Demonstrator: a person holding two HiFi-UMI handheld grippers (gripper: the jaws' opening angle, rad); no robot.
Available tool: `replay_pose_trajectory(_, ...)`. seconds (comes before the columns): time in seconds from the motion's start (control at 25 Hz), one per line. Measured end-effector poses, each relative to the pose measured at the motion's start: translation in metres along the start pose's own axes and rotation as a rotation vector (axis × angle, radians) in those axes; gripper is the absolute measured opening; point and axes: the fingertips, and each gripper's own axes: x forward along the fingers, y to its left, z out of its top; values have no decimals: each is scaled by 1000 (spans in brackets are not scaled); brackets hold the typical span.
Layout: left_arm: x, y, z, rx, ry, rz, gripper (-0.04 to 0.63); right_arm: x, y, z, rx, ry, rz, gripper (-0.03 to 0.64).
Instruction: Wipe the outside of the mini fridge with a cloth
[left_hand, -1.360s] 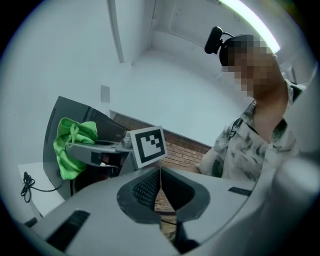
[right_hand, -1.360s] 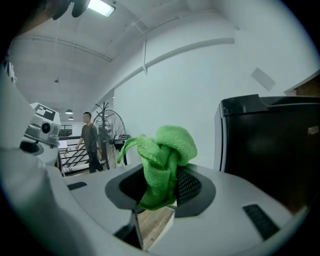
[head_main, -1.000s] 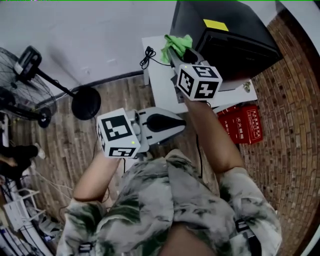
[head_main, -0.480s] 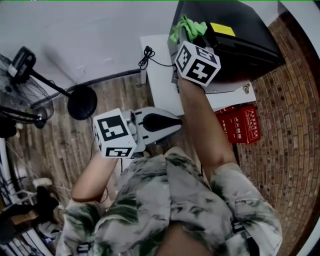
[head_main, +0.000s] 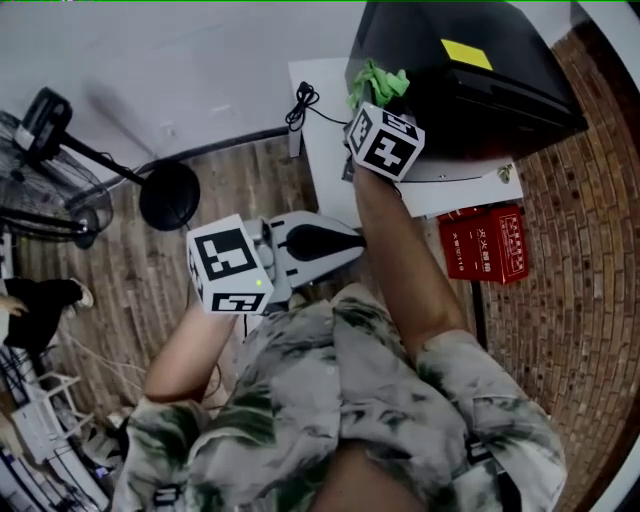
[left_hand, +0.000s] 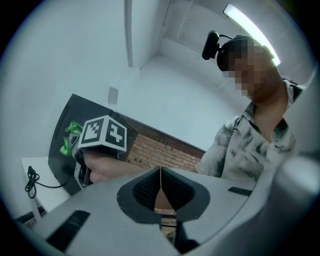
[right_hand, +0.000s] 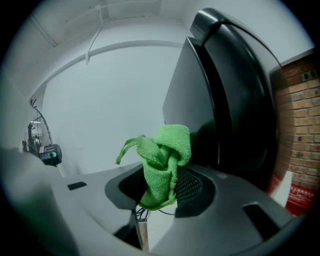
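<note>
A black mini fridge (head_main: 470, 70) with a yellow sticker stands on a white table (head_main: 320, 130); its dark side fills the right gripper view (right_hand: 235, 100). My right gripper (head_main: 372, 95) is shut on a bunched green cloth (head_main: 378, 82), which sits against the fridge's left side near the top. That cloth (right_hand: 162, 162) pokes up between the jaws in the right gripper view. My left gripper (head_main: 335, 245) hangs shut and empty near my body, well clear of the fridge. In the left gripper view its jaws (left_hand: 160, 182) meet, and the right gripper's marker cube (left_hand: 104, 134) and cloth (left_hand: 69, 137) show beyond.
A black cable (head_main: 303, 105) lies on the white table's left part. A red box (head_main: 482, 243) sits on the floor under the table edge at right. A standing fan (head_main: 60, 170) with a round base (head_main: 170, 196) is at left on the wood floor. Brick paving lies at right.
My right gripper has carried the green cloth up from the table edge to the fridge's left side, then slid slightly down. The left gripper has barely moved.
</note>
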Motion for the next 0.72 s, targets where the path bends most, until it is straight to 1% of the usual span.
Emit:
replay_pose_trajectory(0.24,-7,5,-9,-27,8,14,28,13,-13,-64,2,109,-47,153)
replay_pose_trajectory(0.52,-16,4,-15,-33,4,30,28,18,-25,-127,25,235,-78,153)
replay_pose_trajectory(0.64,-18,3,-15,-29,0,30,28,17,-24,-134,-2,253,-66,153)
replay_pose_trajectory(0.72,-19,2,-14,-29,-6,31,28,14,-16,-121,-17,227,-49,153)
